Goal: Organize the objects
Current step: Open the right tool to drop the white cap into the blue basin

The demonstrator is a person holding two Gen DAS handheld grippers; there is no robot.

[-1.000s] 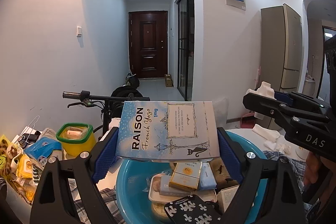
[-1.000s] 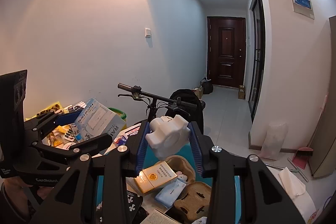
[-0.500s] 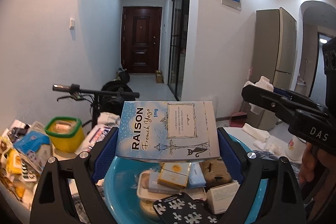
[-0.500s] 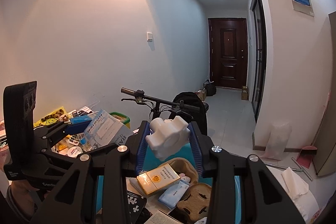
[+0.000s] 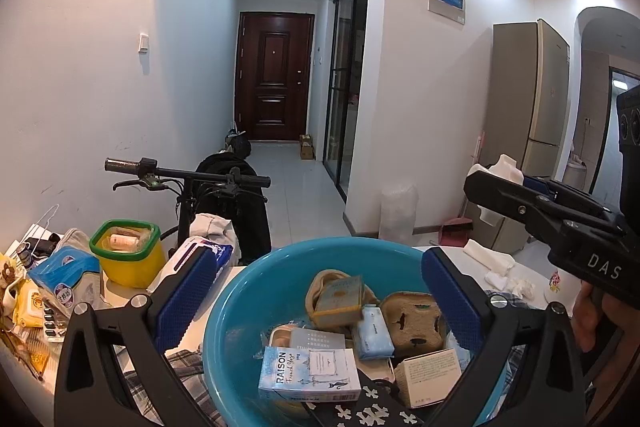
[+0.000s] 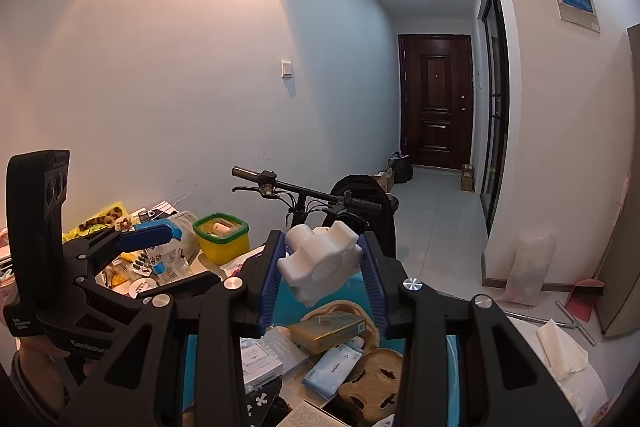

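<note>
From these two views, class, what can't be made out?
- Basin: near rim cut off by frame bottom, both views.
- White knob: sides covered by right gripper pads.
- Yellow tub contents: too small.
- Items under RAISON box: hidden.

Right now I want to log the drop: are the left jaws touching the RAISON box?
Apart. In the left wrist view the left gripper stands open, having just opened, and the RAISON box lies below in the blue basin.
</note>
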